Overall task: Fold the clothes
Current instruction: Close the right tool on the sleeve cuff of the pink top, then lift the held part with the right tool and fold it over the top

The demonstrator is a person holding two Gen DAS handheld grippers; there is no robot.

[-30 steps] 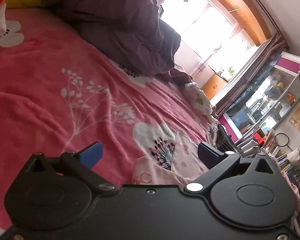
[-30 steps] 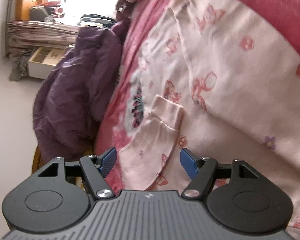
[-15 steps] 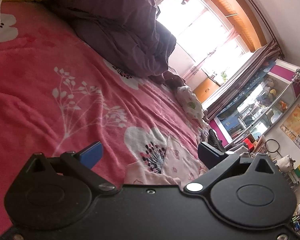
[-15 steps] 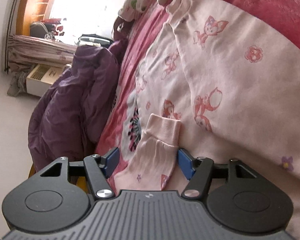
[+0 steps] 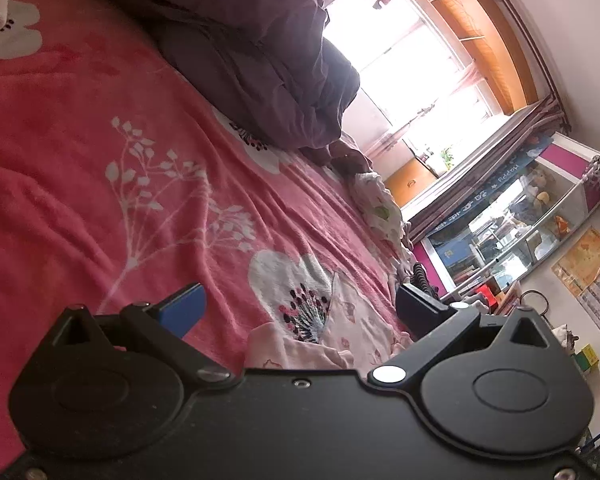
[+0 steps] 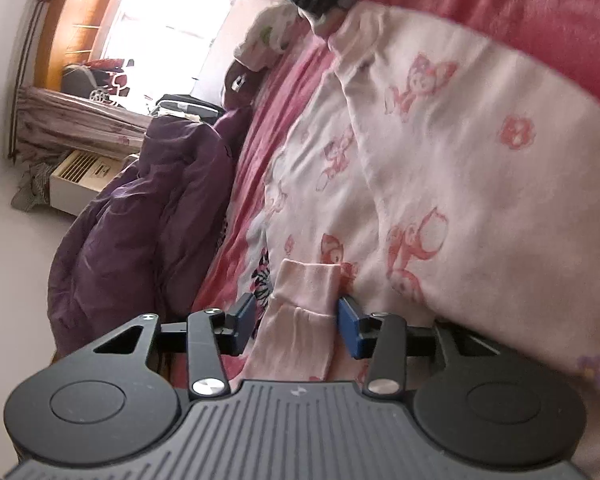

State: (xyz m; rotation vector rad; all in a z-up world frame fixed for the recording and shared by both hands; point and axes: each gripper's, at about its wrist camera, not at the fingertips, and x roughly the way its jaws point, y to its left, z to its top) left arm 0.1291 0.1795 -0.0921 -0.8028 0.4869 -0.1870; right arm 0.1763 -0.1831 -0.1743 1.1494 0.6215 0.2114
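Note:
A pale pink top (image 6: 440, 160) printed with small red cartoon animals lies spread on the pink flowered blanket (image 6: 520, 12). Its sleeve cuff (image 6: 306, 280) sits between the blue pads of my right gripper (image 6: 296, 318). The jaws are closing; the right pad is at the cuff's edge and a small gap remains on the left. In the left wrist view a corner of the same top (image 5: 352, 328) lies low between the wide-apart fingers of my left gripper (image 5: 300, 306), which is open and grips nothing.
A crumpled purple duvet (image 5: 260, 60) lies along the far side of the bed (image 5: 80, 200), also seen as the purple duvet (image 6: 140, 220). A small white patterned garment (image 5: 380, 208) lies near the bed's edge. A glass cabinet (image 5: 520, 232) stands beyond.
The right gripper's jaws have narrowed around the sleeve cuff, and the cuff now sits closer in. The left gripper has rolled slightly and stays wide open.

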